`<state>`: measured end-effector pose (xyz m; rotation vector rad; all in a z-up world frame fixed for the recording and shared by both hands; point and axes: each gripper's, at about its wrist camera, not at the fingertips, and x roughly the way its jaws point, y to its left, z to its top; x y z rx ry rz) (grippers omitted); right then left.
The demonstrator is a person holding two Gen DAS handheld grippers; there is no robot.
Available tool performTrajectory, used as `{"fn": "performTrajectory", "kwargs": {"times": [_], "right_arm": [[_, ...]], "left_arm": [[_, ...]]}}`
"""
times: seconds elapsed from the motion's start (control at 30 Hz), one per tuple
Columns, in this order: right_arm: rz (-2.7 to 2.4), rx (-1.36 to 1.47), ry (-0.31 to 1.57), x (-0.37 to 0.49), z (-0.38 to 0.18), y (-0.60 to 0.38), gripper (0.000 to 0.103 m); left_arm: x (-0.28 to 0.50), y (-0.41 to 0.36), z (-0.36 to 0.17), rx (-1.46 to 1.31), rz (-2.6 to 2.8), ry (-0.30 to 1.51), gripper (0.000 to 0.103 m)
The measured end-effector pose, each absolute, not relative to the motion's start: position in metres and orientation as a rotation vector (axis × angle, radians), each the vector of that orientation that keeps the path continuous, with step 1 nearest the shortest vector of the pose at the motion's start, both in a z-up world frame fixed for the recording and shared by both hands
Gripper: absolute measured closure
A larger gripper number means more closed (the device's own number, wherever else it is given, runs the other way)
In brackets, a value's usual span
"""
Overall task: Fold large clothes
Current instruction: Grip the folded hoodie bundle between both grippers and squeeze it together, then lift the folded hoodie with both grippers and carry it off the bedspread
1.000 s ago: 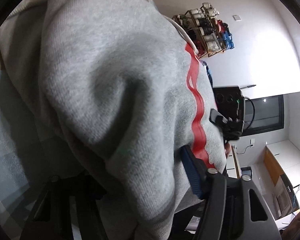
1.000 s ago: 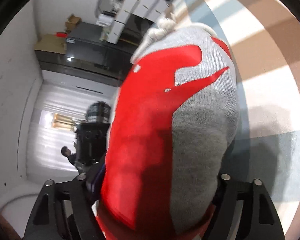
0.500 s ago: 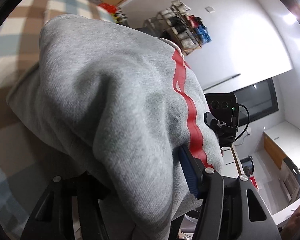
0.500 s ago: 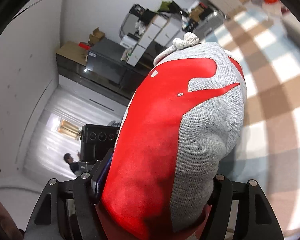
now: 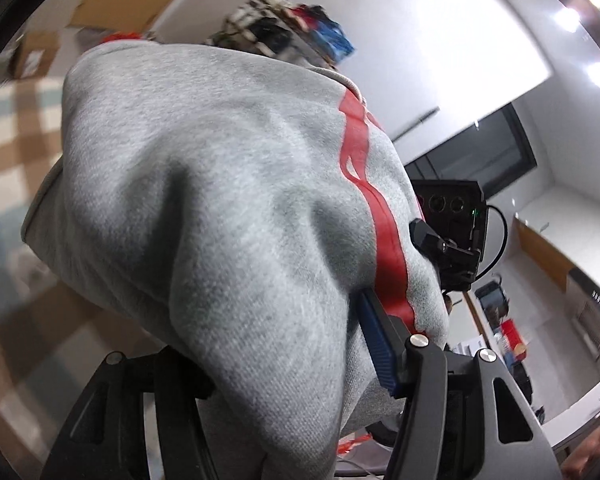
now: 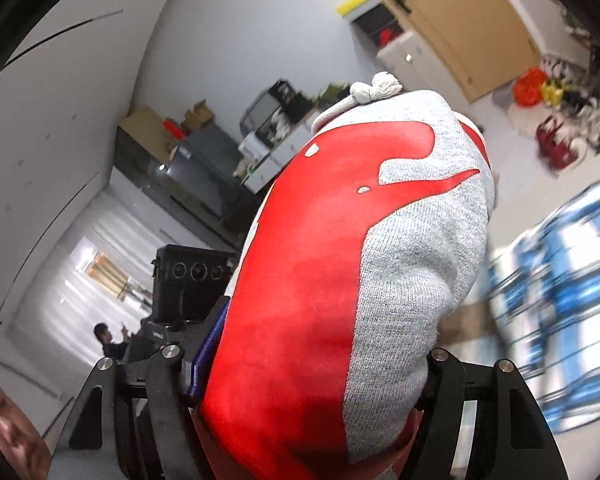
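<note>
A grey sweatshirt [image 5: 220, 208] with a large red print fills the left wrist view and hangs lifted in the air. My left gripper [image 5: 276, 360] is shut on a bunch of its grey fabric. In the right wrist view the same sweatshirt [image 6: 412, 264] shows its red print, with a knotted white drawcord [image 6: 376, 86] at the top. My right gripper [image 6: 312, 364] is shut on the fabric there. The fabric hides most of both pairs of fingers.
A brown, white and blue checked surface [image 5: 12, 152] lies at the left of the left wrist view. A blue and white checked cloth [image 6: 560, 280] shows blurred at the right. A black camera unit [image 6: 188, 276] stands beyond the garment. Shelves and boxes line the walls.
Both grippers have tilted up and away from the checked surface, with the sweatshirt still held. More of the room and walls shows now. A blue checked cloth has come into the right view.
</note>
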<state>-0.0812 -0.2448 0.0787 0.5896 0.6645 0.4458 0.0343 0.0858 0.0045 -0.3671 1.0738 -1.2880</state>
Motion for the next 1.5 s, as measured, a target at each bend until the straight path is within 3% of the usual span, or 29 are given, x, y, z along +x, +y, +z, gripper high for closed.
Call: {"fn": "performTrajectory", "kwargs": {"times": [0.13,0.27,0.43,0.5,0.53,0.67,0.73,1.0,1.1,1.17,1.2,1.23,1.43,1.5], "right_arm": [[0.405,0.546,0.656,-0.088,0.105,-0.297,0.032],[0.397,0.521,0.696,-0.081,0.100,-0.353,0.031],[0.242,0.581,1.024,-0.049,0.013,-0.428,0.031],[0.152,0.605,1.172,-0.044,-0.025,-0.447,0.025],[0.143,0.598,1.200,-0.046,-0.033,-0.452,0.020],[0.133,0.527,1.143,-0.067,-0.018,-0.456,0.016],[0.030,0.484,1.108,-0.079,-0.004,-0.465,0.006],[-0.127,0.266,0.914,-0.141,0.065,-0.404,0.006],[-0.060,0.310,0.846,-0.154,0.076,-0.375,0.000],[0.004,0.311,0.831,-0.157,0.070,-0.345,0.000],[0.037,0.329,0.826,-0.155,0.064,-0.340,0.000],[0.099,0.398,0.829,-0.153,0.050,-0.335,0.000],[0.134,0.913,0.796,-0.148,-0.027,-0.390,0.000],[0.138,0.923,0.788,-0.150,-0.035,-0.393,0.000]], "left_arm": [[0.043,0.040,0.010,-0.364,-1.339,1.053,0.049],[0.055,0.011,-0.021,-0.409,-1.343,1.036,0.049],[0.062,-0.024,-0.111,-0.421,-1.167,1.125,0.049],[0.058,-0.026,-0.144,-0.438,-1.135,1.186,0.063],[0.055,-0.022,-0.150,-0.438,-1.131,1.177,0.065],[0.050,0.002,-0.157,-0.480,-1.152,1.152,0.065],[0.048,0.011,-0.159,-0.491,-1.144,1.157,0.062],[0.031,0.006,-0.132,-0.416,-1.058,1.128,0.057],[0.015,0.029,-0.115,-0.392,-1.038,1.051,0.057],[0.008,0.035,-0.104,-0.417,-1.082,1.011,0.054],[0.003,0.034,-0.099,-0.422,-1.135,0.997,0.047],[-0.005,0.032,-0.098,-0.428,-1.217,0.999,0.032],[-0.022,-0.003,-0.126,-0.341,-1.263,1.118,0.030],[-0.016,-0.010,-0.133,-0.327,-1.210,1.139,0.030]]}}
